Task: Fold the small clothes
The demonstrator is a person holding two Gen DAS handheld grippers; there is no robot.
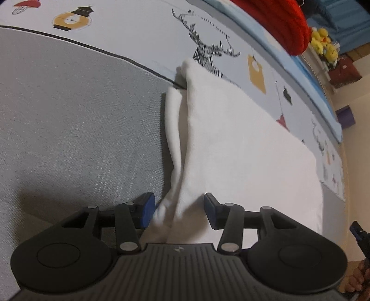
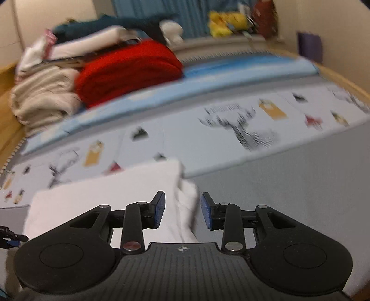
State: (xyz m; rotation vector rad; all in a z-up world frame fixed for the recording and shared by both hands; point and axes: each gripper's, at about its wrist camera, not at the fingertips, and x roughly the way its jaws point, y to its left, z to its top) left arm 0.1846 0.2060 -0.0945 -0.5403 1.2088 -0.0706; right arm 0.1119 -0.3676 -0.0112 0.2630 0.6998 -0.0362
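White garment (image 1: 231, 148) lies flat on the bed (image 1: 76, 120), partly on the grey cover, partly over the printed sheet (image 1: 143, 34) with deer and lantern drawings. Its folded side edge bunches into a raised ridge that runs toward the left gripper (image 1: 179, 211).

Left gripper: jaws released, blue pads (image 1: 148, 209) spread wide, the ridge of cloth sitting between them. Cannot tell if either pad touches the fabric; no grasp.

Right gripper (image 2: 182, 210): jaws also released, pads (image 2: 159, 209) apart, with the crumpled corner of the white garment (image 2: 104, 194) between them. Right view is motion-blurred, so contact is unclear. Left pad is over the flat white cloth, right pad over the grey cover.

Far edge of the bed in the right view: folded red knit (image 2: 129, 69) on a blue sheet (image 2: 208, 76), a beige pile (image 2: 44, 95) beside it, and a stack of mixed clothes (image 2: 87, 39) behind. Yellow plush toys (image 2: 226, 23) on the ledge beyond the bed, purple box (image 2: 309, 46) by the wall. Red knit (image 1: 277, 20) and yellow toys (image 1: 323, 44) also show at the top right of the left view.
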